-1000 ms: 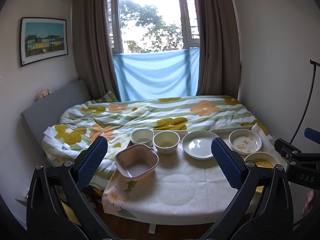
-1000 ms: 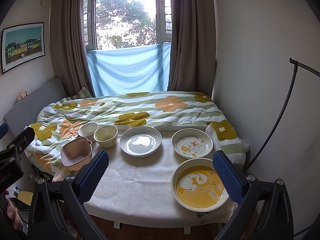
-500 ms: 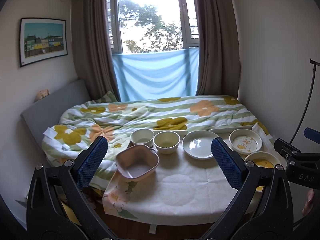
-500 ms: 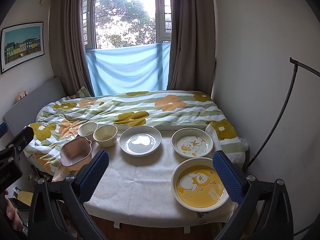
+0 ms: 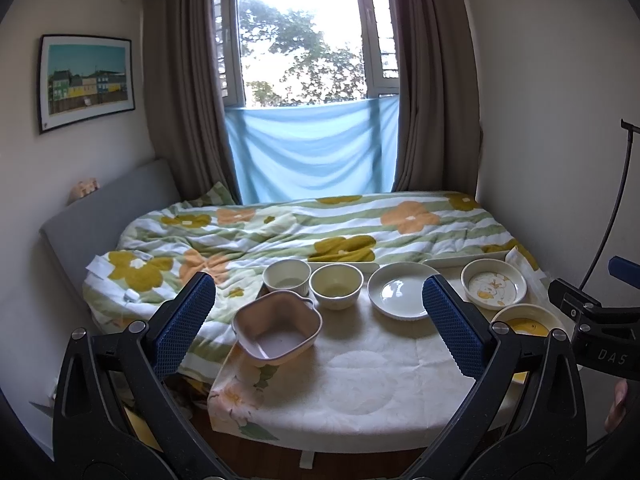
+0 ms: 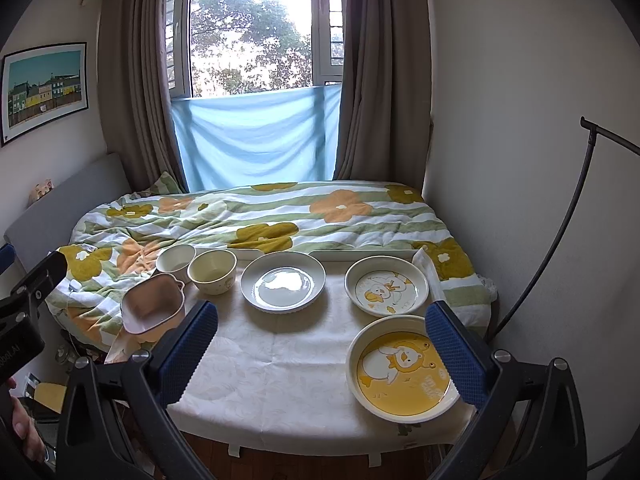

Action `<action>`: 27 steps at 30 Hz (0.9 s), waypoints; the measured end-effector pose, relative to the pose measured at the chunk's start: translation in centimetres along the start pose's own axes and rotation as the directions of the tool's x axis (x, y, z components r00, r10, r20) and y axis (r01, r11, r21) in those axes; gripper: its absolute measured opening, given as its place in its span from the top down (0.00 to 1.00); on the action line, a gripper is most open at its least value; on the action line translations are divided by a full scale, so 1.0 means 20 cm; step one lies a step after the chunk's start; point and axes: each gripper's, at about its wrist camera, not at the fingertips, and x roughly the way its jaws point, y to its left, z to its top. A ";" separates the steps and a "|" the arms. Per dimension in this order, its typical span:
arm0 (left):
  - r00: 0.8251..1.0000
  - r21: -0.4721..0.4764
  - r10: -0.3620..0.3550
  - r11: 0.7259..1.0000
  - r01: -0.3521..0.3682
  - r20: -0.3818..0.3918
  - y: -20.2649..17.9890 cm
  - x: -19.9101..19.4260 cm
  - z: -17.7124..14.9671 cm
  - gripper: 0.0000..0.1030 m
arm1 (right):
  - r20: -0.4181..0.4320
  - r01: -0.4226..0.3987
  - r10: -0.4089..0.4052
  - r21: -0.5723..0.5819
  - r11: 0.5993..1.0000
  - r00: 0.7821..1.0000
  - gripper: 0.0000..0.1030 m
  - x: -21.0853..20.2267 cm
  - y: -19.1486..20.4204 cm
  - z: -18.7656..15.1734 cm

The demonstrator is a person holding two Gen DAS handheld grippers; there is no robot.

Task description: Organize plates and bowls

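Right wrist view | your fingers [image 6: 452, 354] spread, empty | yellow plate [image 6: 402, 368] overhangs bench [image 6: 280, 380] edge; a nudge tips it off.

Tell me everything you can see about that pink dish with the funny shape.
The pink dish is a deep, squarish bowl with rounded, wavy sides and a small ear-like handle at one corner. It looks like glazed ceramic, pink inside with a paler rim. It appears empty and sits upright at the table's left edge on the white tablecloth, beside two round bowls. Nothing is seen touching it except the cloth.
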 end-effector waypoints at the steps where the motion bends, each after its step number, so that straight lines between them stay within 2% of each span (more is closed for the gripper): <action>1: 1.000 0.000 0.001 1.000 -0.001 0.000 0.00 0.00 0.00 0.00 | 0.000 -0.001 0.001 0.000 1.000 1.000 0.00 0.00 0.00 0.00; 12: 1.000 0.003 -0.005 1.000 0.005 -0.006 0.04 0.02 0.01 0.00 | 0.000 0.009 -0.009 0.009 1.000 1.000 0.00 0.02 0.04 0.01; 16: 0.999 0.028 -0.041 0.999 0.042 -0.035 0.05 0.07 0.05 0.00 | -0.025 0.030 -0.029 0.035 0.999 0.999 0.00 0.03 0.04 0.03; 19: 0.993 0.063 -0.100 0.993 0.104 -0.061 0.01 0.14 0.08 0.00 | -0.053 0.073 -0.069 0.059 0.996 0.996 0.00 0.03 0.01 0.01; 22: 0.978 0.107 -0.189 0.974 0.197 -0.083 -0.07 0.22 0.10 0.00 | -0.083 0.122 -0.114 0.101 0.987 0.990 0.00 0.02 -0.04 -0.03; 24: 0.963 0.135 -0.251 0.955 0.263 -0.102 -0.14 0.28 0.11 0.00 | -0.116 0.170 -0.156 0.119 0.978 0.981 0.00 0.03 -0.10 -0.07; 25: 0.952 0.143 -0.283 0.944 0.298 -0.114 -0.19 0.31 0.10 0.00 | -0.136 0.189 -0.172 0.131 0.973 0.976 0.00 0.04 -0.13 -0.10; 27: 0.920 0.150 -0.359 0.912 0.381 -0.156 -0.29 0.40 0.09 0.00 | -0.177 0.217 -0.189 0.157 0.963 0.966 0.00 0.05 -0.22 -0.16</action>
